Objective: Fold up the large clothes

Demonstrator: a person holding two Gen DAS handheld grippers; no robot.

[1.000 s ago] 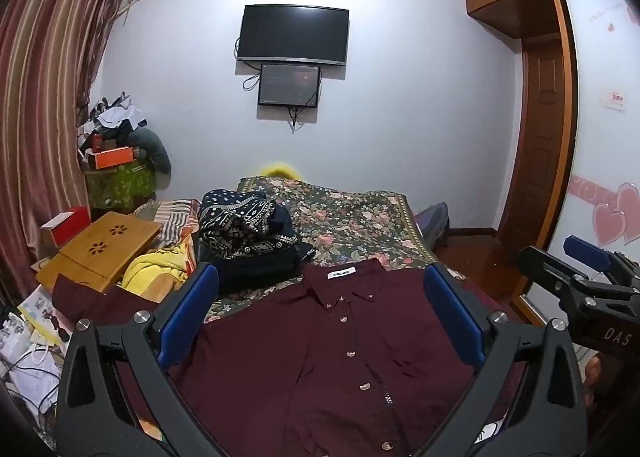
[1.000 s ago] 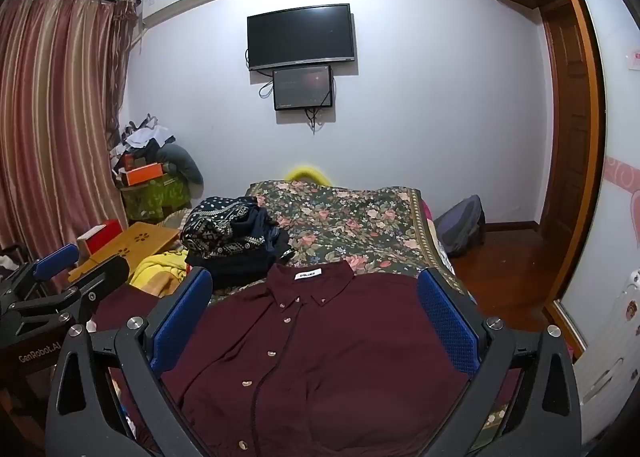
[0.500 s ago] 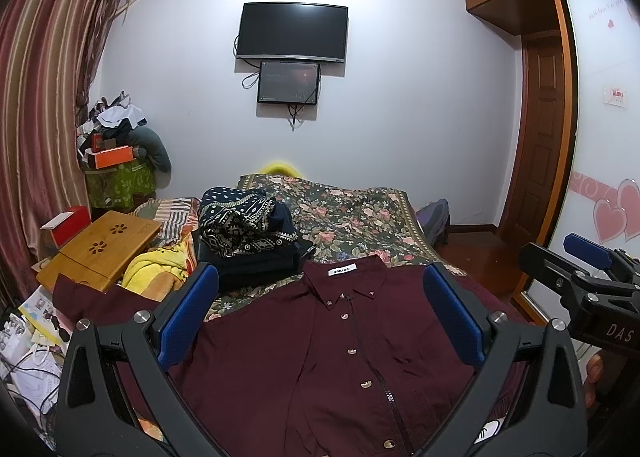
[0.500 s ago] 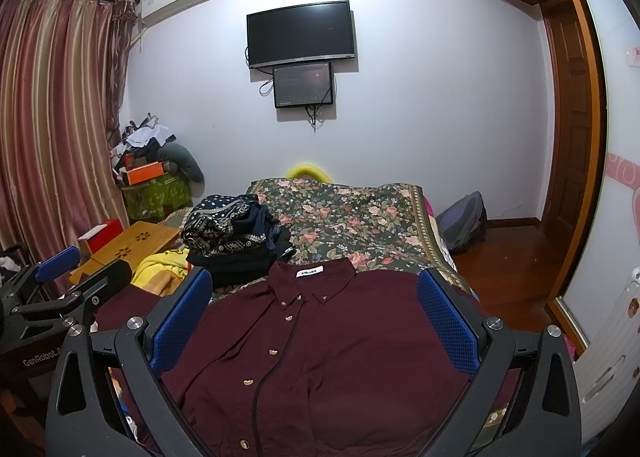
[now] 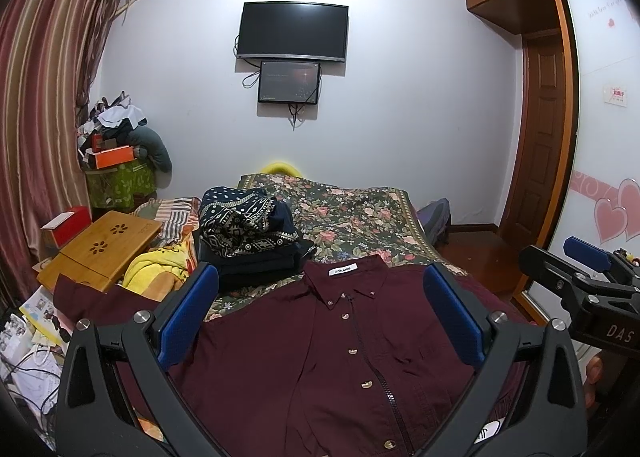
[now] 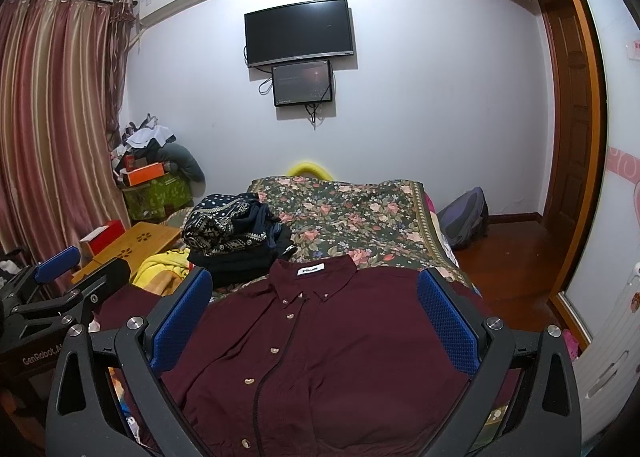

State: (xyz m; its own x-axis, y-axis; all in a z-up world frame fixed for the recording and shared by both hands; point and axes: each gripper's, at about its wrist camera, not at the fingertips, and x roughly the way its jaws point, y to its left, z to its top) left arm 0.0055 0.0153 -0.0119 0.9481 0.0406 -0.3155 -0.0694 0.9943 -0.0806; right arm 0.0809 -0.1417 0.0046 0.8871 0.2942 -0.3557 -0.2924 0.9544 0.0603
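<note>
Shirt (image 5: 332, 353), maroon, button-front, is lying face up on the near end of the bed (image 5: 360, 217), collar pointing away from you, placket closed. One sleeve (image 5: 96, 293) is trailing off the bed's left side toward the floor clutter.

Going left to right: striped curtain (image 5: 36, 117) is hanging at far left, a green box with an orange box and piled clothes (image 5: 120, 161) is sitting in the corner, then a bamboo lap desk (image 5: 100, 249) and a yellow blanket (image 5: 156, 269) are lying just beside the sleeve. A stack of folded dark and patterned clothes (image 5: 248, 233) is sitting just past the collar on the left, near the shirt's upper edge. Right of the bed, a backpack (image 6: 464, 221) is resting on the wood floor (image 6: 516, 253), then the wardrobe door with heart decals (image 5: 600, 157).

You're holding the left gripper (image 5: 320, 317) above the shirt's chest, jaws spread wide, gripping nothing. Your right gripper (image 6: 316, 313) is hovering likewise, jaws wide apart, empty. Each one is showing at the other's frame edge.
</note>
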